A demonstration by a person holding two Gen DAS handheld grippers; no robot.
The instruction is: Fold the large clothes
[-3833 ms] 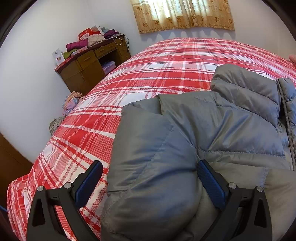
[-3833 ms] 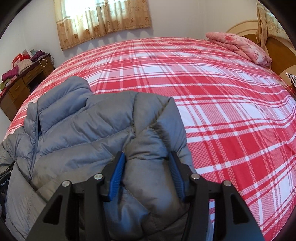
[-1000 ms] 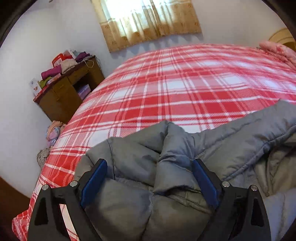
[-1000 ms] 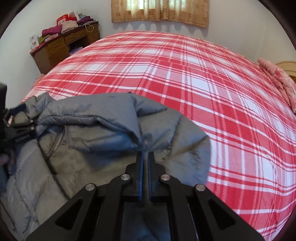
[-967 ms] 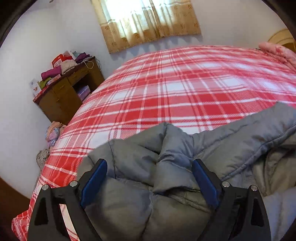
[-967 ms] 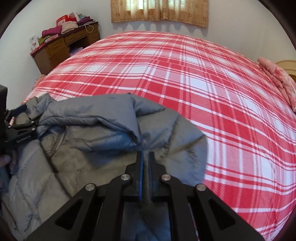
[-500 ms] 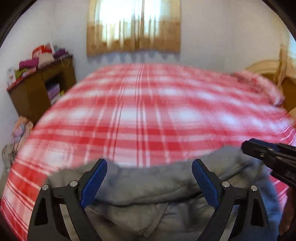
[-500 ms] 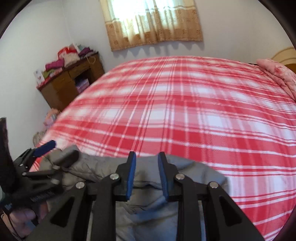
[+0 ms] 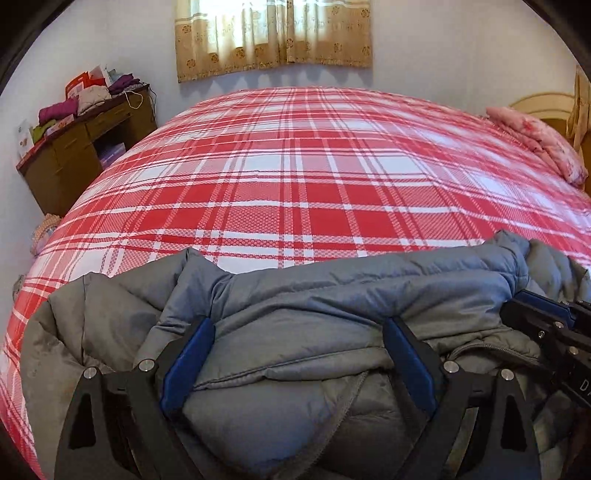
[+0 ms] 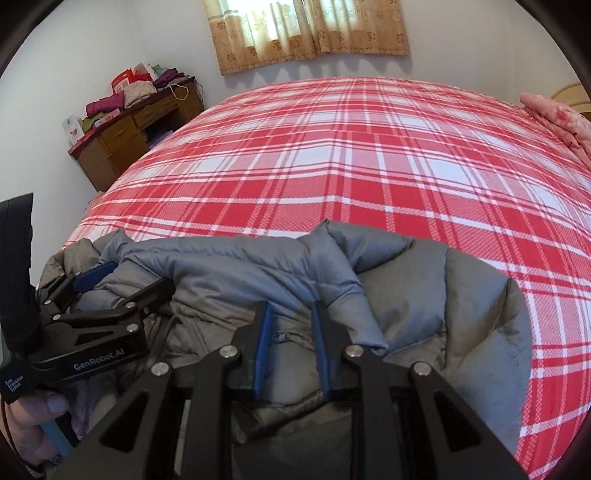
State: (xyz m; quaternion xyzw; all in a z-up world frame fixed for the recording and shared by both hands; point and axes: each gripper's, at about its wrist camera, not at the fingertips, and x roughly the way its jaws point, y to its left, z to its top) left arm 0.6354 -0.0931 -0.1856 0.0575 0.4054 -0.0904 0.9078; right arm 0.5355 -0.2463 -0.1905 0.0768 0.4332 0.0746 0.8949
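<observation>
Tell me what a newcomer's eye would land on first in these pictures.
First comes the red and white plaid bedspread, which fills most of both views under a curtained window. Next is the puffy grey jacket, bunched at the bed's near edge, with the left gripper and the right gripper over it. A brown desk piled with clothes stands at the far left wall.

The grey quilted puffer jacket, spread open across the frame seconds ago, now lies doubled into a band along the lower edge. The right gripper, clamped on fabric a second ago, has just parted, then narrowed slightly, its pads loosely straddling a fold.
</observation>
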